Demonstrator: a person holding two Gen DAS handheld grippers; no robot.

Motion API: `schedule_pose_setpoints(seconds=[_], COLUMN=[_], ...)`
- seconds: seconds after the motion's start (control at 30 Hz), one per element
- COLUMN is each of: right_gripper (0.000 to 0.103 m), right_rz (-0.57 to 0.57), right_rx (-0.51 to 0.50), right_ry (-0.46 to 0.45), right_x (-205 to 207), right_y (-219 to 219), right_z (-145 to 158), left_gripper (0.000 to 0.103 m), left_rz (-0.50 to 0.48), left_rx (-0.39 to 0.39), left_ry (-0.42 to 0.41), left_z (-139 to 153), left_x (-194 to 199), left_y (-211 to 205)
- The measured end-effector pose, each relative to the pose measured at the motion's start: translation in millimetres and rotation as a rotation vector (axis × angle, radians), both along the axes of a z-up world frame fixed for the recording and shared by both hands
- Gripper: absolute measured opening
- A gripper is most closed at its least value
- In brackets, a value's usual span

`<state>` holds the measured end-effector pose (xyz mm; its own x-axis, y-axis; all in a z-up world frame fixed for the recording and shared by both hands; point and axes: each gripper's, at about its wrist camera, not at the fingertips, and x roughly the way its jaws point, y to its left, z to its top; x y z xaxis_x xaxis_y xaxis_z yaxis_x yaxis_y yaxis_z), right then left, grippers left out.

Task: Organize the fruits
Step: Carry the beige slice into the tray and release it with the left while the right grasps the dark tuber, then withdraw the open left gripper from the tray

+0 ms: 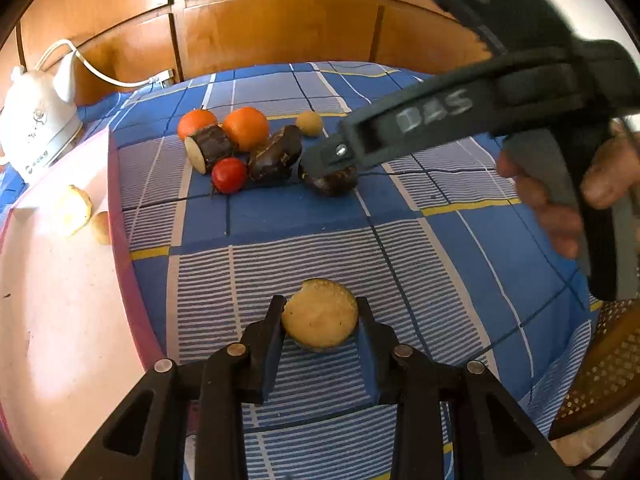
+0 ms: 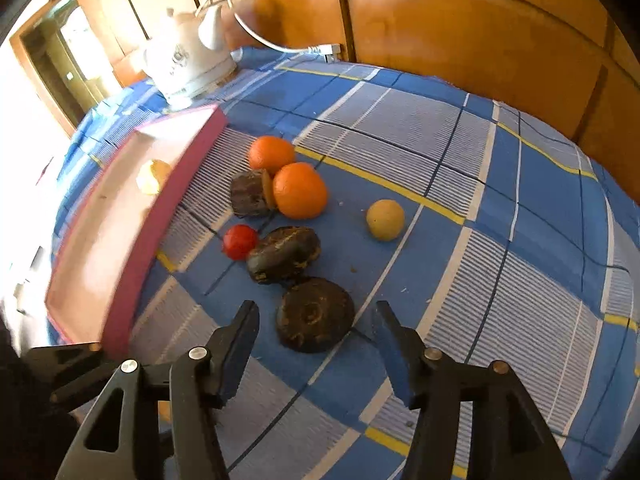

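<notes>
My left gripper (image 1: 320, 316) is shut on a tan cut-faced fruit piece (image 1: 320, 314) above the blue checked cloth. My right gripper (image 2: 316, 320) stands open around a dark round fruit piece (image 2: 315, 314) lying on the cloth, its pads clear of it; in the left wrist view the right gripper (image 1: 320, 164) hangs over that piece (image 1: 334, 182). Beyond lie two oranges (image 2: 299, 190) (image 2: 271, 154), a red tomato (image 2: 239, 241), two more dark pieces (image 2: 284, 254) (image 2: 250, 193) and a small yellow fruit (image 2: 385, 219). A pink tray (image 2: 132, 248) holds yellow pieces (image 2: 154, 176).
A white electric kettle (image 2: 188, 64) with its cord stands behind the tray, near the wooden wall panels (image 2: 460, 36). A person's hand (image 1: 560, 200) grips the right tool's handle. A cane chair (image 1: 600, 368) shows past the table's right edge.
</notes>
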<state>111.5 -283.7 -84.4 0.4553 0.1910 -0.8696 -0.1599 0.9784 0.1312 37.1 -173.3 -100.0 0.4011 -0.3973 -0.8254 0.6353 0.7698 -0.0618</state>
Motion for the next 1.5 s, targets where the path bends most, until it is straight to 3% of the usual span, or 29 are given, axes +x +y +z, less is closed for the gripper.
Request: schedule_pose_setpoints(seconds=[0.23, 0.3, 0.33, 0.43, 0.57, 0.7, 0.9, 1.27, 1.4, 1.5], right_gripper=[0.058, 0.047, 0.047, 0.047, 0.047, 0.047, 0.047, 0.047, 0.047, 0.047], right_rz=[0.043, 0.051, 0.054, 0.048, 0.055, 0.074, 0.077, 0.093, 0.096, 0.101], right_rx=[-0.032, -0.054, -0.063, -0.100, -0.103, -0.117, -0.114, -0.130, -0.130, -0.136], right_ry=[0.025, 0.030, 0.028, 0.034, 0.053, 0.086, 0.085, 0.078, 0.080, 0.081], right_x=[7, 7, 6, 3, -1, -3, -3, -2, -2, -1], right_y=[10, 13, 13, 14, 15, 19, 17, 19, 20, 21], right_z=[-15, -18, -17, -15, -12, -16, -16, -17, -17, -18], left_gripper=[0.033, 0.033, 0.033, 0.033, 0.034, 0.034, 0.034, 0.034, 0.052, 0.054], left_rz=[0.008, 0.019, 0.029, 0.072, 0.220, 0.419, 0.570, 0.609, 0.619, 0.648], left_rx=[-0.024, -0.055, -0.081, -0.177, -0.216, -0.188, -0.109, -0.025, -0.037, -0.039], left_ry=[0.020, 0.023, 0.030, 0.025, -0.014, -0.013, -0.006, -0.005, -0.016, -0.024], left_z=[7, 16, 23, 51, 77, 78, 58, 33, 34, 41], left_x=[-1, 1, 3, 10, 37, 83, 143, 182, 178, 166], left_y=[9, 17, 23, 46, 91, 144, 184, 181, 182, 187])
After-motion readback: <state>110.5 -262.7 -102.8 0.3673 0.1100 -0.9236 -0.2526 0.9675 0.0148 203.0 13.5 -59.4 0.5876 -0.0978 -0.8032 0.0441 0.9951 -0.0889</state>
